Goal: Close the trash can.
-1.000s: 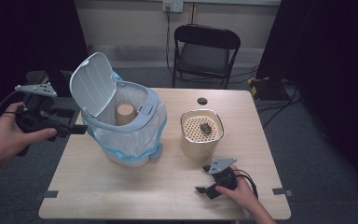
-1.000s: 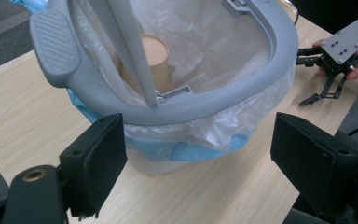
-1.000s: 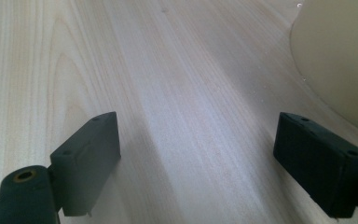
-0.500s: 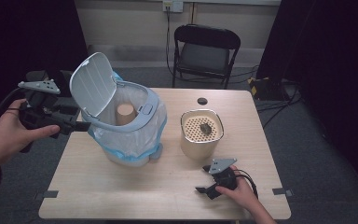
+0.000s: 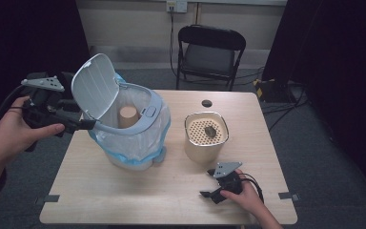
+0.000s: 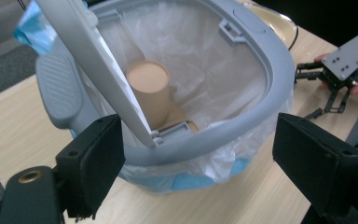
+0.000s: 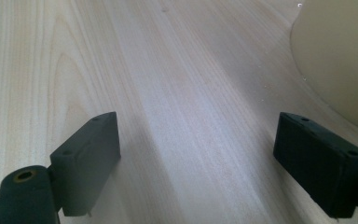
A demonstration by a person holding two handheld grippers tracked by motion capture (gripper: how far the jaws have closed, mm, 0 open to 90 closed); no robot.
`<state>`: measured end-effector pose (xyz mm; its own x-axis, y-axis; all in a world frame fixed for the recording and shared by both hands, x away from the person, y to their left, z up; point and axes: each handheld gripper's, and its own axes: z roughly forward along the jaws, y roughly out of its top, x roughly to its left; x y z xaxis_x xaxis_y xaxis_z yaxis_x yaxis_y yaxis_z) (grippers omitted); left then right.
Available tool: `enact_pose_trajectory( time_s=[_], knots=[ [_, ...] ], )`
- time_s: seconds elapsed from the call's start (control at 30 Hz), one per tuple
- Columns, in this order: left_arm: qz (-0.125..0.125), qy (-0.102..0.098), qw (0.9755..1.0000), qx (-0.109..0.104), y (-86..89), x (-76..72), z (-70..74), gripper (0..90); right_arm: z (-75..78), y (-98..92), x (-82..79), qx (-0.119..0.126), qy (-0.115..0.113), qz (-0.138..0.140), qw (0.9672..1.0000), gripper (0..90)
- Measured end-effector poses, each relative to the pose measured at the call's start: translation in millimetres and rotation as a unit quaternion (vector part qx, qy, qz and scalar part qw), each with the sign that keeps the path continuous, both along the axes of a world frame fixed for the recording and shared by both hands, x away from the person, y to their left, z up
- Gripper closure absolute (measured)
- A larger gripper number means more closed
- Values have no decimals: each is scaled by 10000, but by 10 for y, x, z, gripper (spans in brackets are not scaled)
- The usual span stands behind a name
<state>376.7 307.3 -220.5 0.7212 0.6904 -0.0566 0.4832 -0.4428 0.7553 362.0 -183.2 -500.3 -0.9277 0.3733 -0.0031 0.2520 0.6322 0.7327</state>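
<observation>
A small waste bin [image 5: 145, 112] with a grey rim stands on the left half of the table, its white lid [image 5: 93, 86] tipped up. A clear and blue bag lines it, and a cardboard tube [image 5: 128, 116] stands inside. My left gripper [image 5: 78, 115] is open at the bin's left side, just under the raised lid. In the left gripper view its jaws spread wide in front of the rim [image 6: 261, 93], with the tube [image 6: 149, 88] beyond them. My right gripper [image 5: 208, 183] rests open on the table near the front edge, holding nothing [image 7: 209, 158].
A cream canister [image 5: 206, 143] with a perforated top and a small dark lump on it stands right of the bin; its wall [image 7: 340, 60] is close to my right gripper. A black folding chair [image 5: 209, 50] stands behind the table [image 5: 124, 191]. A dark disc [image 5: 207, 103] lies near the far edge.
My left gripper has edged right, closer to the bin's rim under the lid. The right gripper, bin and canister have stayed put.
</observation>
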Motion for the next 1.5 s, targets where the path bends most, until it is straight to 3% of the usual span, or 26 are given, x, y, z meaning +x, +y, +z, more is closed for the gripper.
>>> enact_pose_trajectory(
  time_s=[0.17,0.33,0.47,0.77,1.1,1.13,1.33,1.5],
  knots=[
    [-2,-116,9999,64,-36,8,17,152,1,-1,0,-6,-2,-3,10000,136],
    [-244,-265,9993,-37,-136,11,36,158,1,0,0,-8,-2,-4,10000,135],
    [-340,-237,9991,-25,-226,34,29,159,1,0,1,-8,1,8,10000,133],
    [-470,-249,9985,142,-290,53,10,317,1,0,0,-10,-4,12,10000,132],
    [-576,-32,9983,-122,-253,56,-32,440,1,0,0,-11,-2,12,10000,132],
    [-493,108,9985,-204,-238,63,-26,460,1,0,0,-11,-2,11,10000,133],
    [-357,284,9988,-189,-238,96,-9,543,1,0,0,-10,-4,12,10000,132],
    [-190,542,9977,-348,-219,143,-35,655,1,0,0,-10,-2,10,10000,132]
  ],
)
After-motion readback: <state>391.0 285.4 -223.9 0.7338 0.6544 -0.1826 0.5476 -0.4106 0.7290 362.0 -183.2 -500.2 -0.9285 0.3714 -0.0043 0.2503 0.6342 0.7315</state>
